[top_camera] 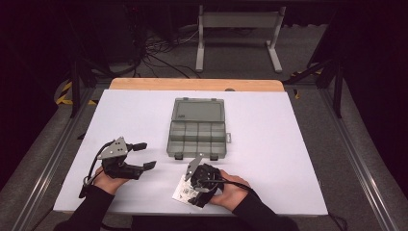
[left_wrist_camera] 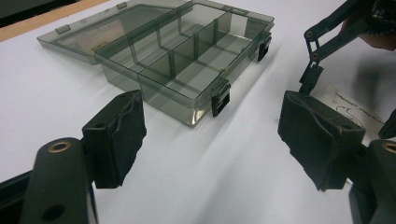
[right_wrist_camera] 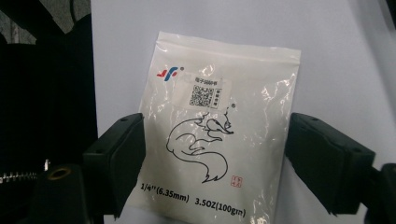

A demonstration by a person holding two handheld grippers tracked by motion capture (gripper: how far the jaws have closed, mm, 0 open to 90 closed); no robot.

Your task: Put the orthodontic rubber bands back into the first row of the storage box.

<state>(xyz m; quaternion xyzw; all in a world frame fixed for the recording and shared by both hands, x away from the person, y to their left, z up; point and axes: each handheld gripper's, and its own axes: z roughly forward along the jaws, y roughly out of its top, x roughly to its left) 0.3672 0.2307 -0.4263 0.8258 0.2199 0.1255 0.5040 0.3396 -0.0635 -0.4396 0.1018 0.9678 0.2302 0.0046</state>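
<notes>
White tabletop: your right gripper straddles the white zip bag, jaws wide; your left gripper stands wide, empty, near the open compartment box.

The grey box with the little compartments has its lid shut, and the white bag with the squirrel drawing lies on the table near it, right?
Not quite. The grey box has its lid open, laid back flat behind the compartments; the left gripper view shows this clearly. The rest holds: the white bag with the squirrel drawing lies on the table near it.
</notes>
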